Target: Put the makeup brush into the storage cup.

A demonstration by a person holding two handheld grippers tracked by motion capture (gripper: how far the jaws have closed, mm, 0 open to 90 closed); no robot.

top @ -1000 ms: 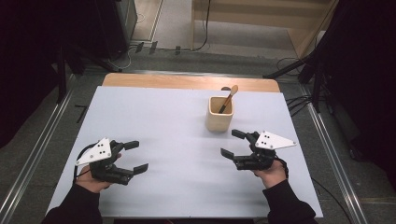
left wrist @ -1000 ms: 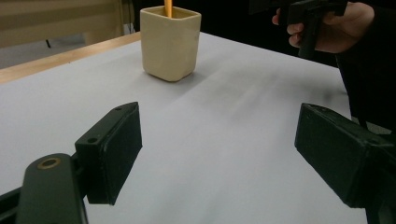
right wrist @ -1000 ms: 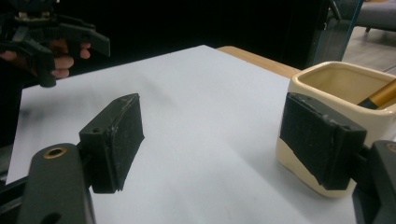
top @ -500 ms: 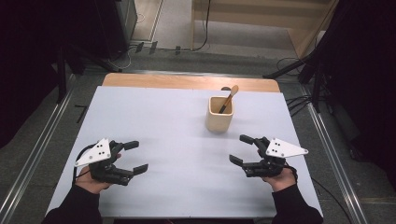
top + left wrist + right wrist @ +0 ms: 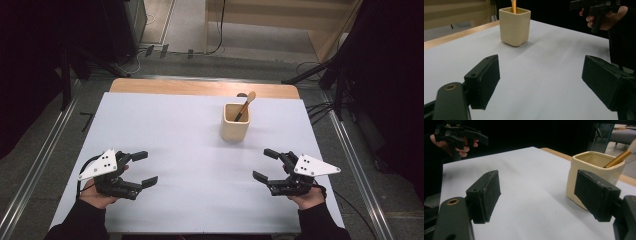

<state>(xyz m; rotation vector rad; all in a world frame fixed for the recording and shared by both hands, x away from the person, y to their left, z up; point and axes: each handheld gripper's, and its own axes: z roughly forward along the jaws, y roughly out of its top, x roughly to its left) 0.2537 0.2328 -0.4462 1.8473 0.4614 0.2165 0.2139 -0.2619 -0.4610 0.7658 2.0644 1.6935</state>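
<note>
brush (image 5: 245, 105) leaning in a cream cup (image 5: 235, 121) at the far right of the worktop (image 5: 165, 135); likely light and stiff, best pinched at its slim handle. left hand-held gripper (image 5: 142, 169) and right hand-held gripper (image 5: 265, 165) both wide, empty, well apart.

Desk (image 5: 165, 130) is open between the left hand-held gripper (image 5: 146, 169) and right hand-held gripper (image 5: 263, 164), nothing in the lane. Only obstacle: cup (image 5: 235, 121) with brush (image 5: 245, 105) sticking up, toward the far edge right of centre.
</note>
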